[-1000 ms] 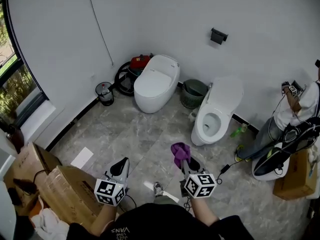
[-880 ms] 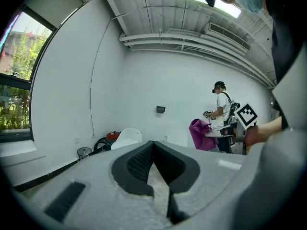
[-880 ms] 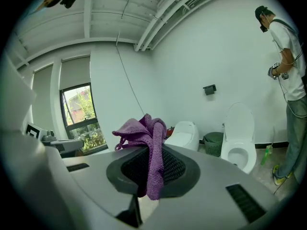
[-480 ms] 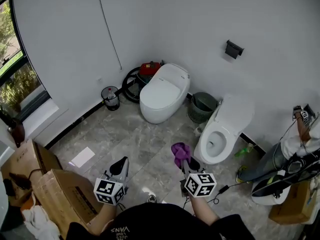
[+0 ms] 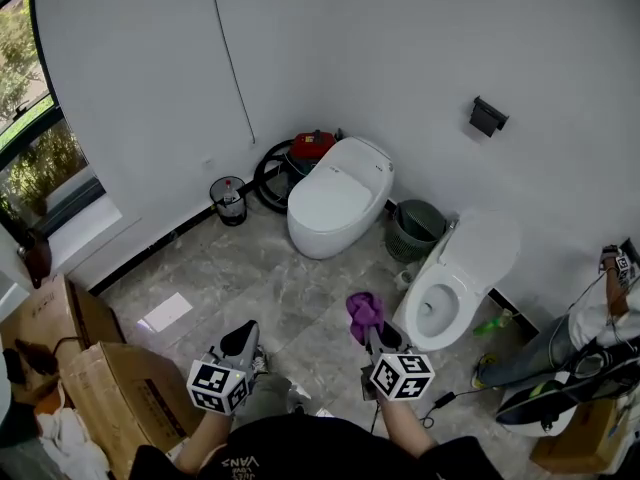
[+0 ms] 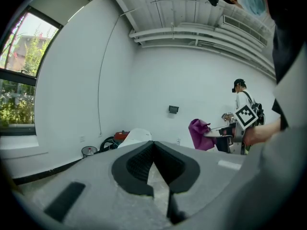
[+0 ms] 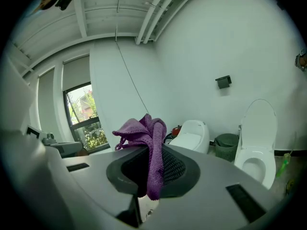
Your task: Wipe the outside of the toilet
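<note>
My right claw (image 5: 377, 334) is clamped on a purple cloth (image 5: 364, 311). It is a nubbly, terry-like rag, bunched above the ribbed black pads (image 7: 173, 168), with one fold hanging down between them. My left claw (image 5: 240, 339) is pressed together at the tips with nothing in it, so its textured pads (image 6: 139, 163) form a narrow V.

Both claws hang over the grey, marble-veined tile floor (image 5: 250, 283), well apart from the fixtures. Ahead stands a glossy white closed toilet (image 5: 338, 203), a smooth one-piece oval by the wall. To its right is an open toilet (image 5: 450, 288) with its lid raised and its bowl showing. A green slatted basket (image 5: 415, 230) sits between them. Brown cardboard boxes (image 5: 120, 393) lie to my left.
</note>
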Demonstrator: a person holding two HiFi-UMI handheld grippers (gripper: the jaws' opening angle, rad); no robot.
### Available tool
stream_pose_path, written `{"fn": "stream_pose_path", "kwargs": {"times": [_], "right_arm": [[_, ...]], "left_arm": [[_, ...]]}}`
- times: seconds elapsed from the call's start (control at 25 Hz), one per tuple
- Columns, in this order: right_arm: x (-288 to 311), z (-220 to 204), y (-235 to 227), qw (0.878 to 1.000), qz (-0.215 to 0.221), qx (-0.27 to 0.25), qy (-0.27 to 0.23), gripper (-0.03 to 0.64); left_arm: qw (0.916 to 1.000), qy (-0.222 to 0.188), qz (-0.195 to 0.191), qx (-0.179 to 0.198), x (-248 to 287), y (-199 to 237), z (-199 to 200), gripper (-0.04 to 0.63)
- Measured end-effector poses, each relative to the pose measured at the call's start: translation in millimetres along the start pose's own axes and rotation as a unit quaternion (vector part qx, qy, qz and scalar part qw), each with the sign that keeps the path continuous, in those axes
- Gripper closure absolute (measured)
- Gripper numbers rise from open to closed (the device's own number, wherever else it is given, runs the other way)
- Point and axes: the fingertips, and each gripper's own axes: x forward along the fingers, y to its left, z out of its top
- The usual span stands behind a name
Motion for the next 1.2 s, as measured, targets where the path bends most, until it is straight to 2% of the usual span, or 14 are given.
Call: {"fn": "stream_pose_path", "kwargs": {"times": [0.28,0.56,0.96,1.2], "right_arm": [[44.1,13.3,-4.6,1.0,-0.023,0.01,-0.001,0.577],[117.4,41.8,4.5,0.999,-0.035,0.006,-0.011,0.577],[201.8,57.9,23.8,0.998,-0.059,0.008,-0.002,0.577],[227.5,60.9,25.1,0.998,-0.063,0.005,0.01,0.577]], "left_arm": [[0.9997,0.002,-0.019,-0.014,41.7,39.9,7.9,0.592],[0.9993,-0.005,-0.036,-0.013,92.0,102.2,32.7,0.592],[0.9983,-0.005,-0.054,-0.02,142.3,185.8,51.8,0.592],[0.9972,0.006,-0.067,-0.031,167.9,207.8,50.8,0.592]]}}
